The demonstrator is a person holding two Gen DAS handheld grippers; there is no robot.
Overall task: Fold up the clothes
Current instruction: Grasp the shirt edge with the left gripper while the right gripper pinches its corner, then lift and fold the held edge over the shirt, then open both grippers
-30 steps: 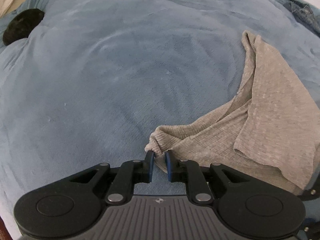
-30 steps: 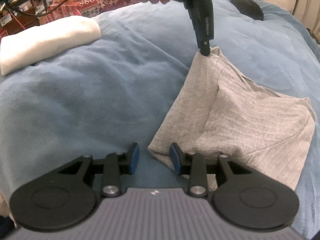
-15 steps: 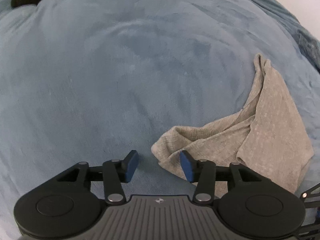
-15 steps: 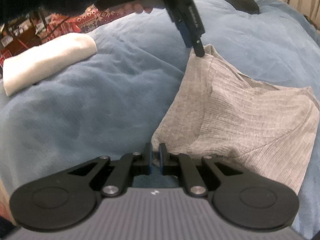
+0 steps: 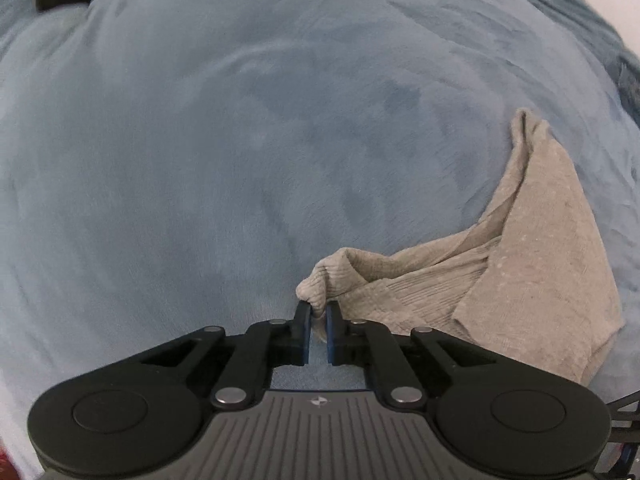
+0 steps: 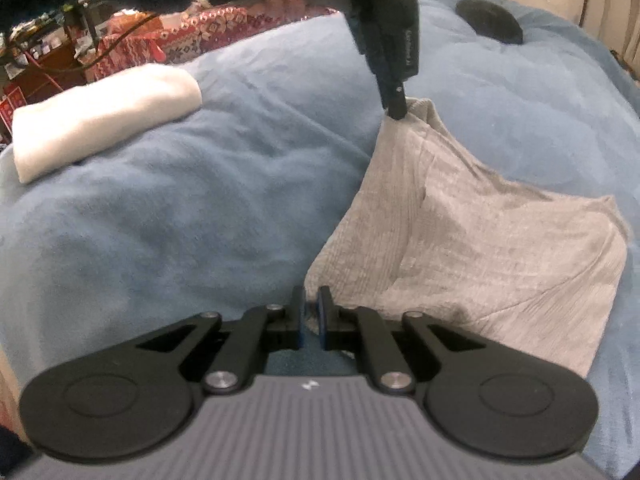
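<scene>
Grey ribbed garment lies half-doubled on the blue blanket, near right. Left gripper pinches its far corner and right gripper its near corner, so a fold looks underway. Carrying both corners across together, edges level, seems next.
</scene>
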